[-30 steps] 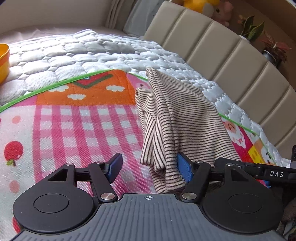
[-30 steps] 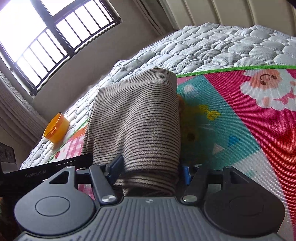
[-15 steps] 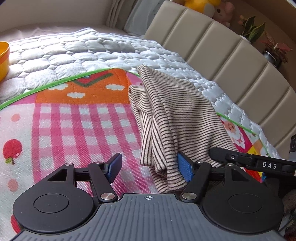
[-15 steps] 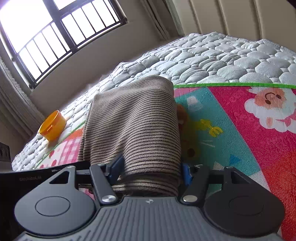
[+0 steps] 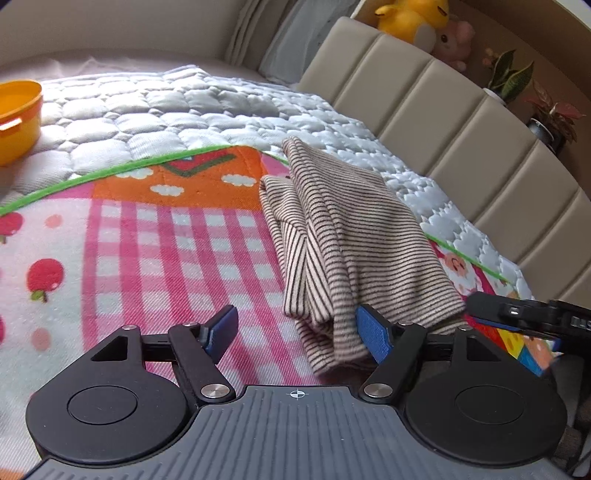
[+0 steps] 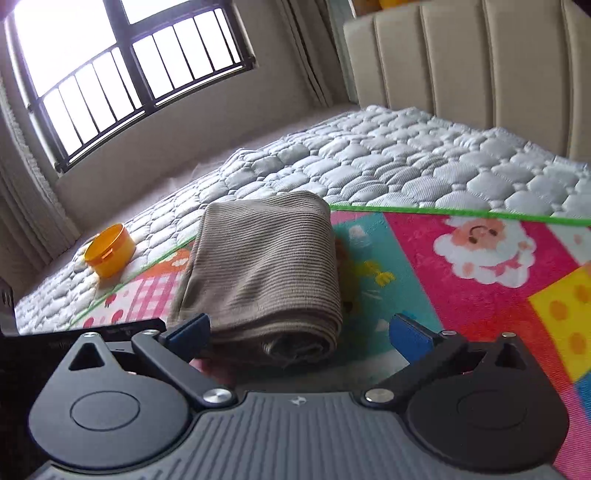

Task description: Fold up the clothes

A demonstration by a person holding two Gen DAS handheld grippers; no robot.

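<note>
A folded brown-and-cream striped garment (image 5: pixel 343 236) lies on a colourful play mat (image 5: pixel 147 258) on the bed. My left gripper (image 5: pixel 299 332) is open, its near end of the garment resting against the right blue pad (image 5: pixel 371 334). In the right wrist view the garment (image 6: pixel 266 273) is a flat folded bundle on the mat (image 6: pixel 480 288). My right gripper (image 6: pixel 299 336) is open wide at the garment's near end, not gripping it. The other gripper's black body shows at the right edge of the left view (image 5: pixel 524 314).
An orange plastic tub (image 6: pixel 109 251) stands on the quilted mattress (image 6: pixel 406 162), also in the left view (image 5: pixel 16 110). A padded beige headboard (image 5: pixel 443 122) runs behind, with plush toys (image 5: pixel 410 18) and potted plants (image 5: pixel 509 77) above. A barred window (image 6: pixel 122 74) is beyond the bed.
My right gripper opened and let go of the garment, then drew back and rose. The garment now lies on the mat. My left gripper stayed open and shifted slightly.
</note>
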